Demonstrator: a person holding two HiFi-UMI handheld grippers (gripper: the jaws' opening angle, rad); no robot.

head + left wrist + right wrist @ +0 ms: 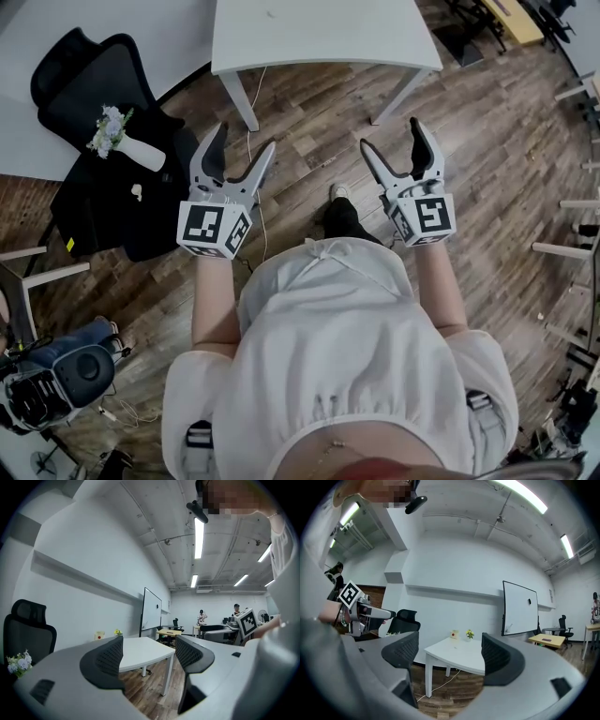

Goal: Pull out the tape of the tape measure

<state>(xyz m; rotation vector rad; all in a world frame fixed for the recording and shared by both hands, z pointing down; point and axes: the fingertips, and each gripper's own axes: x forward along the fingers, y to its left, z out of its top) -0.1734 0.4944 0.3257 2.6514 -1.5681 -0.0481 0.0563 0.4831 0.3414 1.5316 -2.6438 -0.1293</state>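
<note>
You hold the left gripper (pixel 246 139) and right gripper (pixel 391 133) side by side, just short of the white table (pixel 319 37). Both sets of fingers (pixel 105 660) are released and empty.

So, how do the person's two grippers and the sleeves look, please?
The left gripper and the right gripper are the same: grey curved jaws with black dotted pads, and a white cube with black square markers at the base. The person wears a pale, loose, short-sleeved top.
</note>
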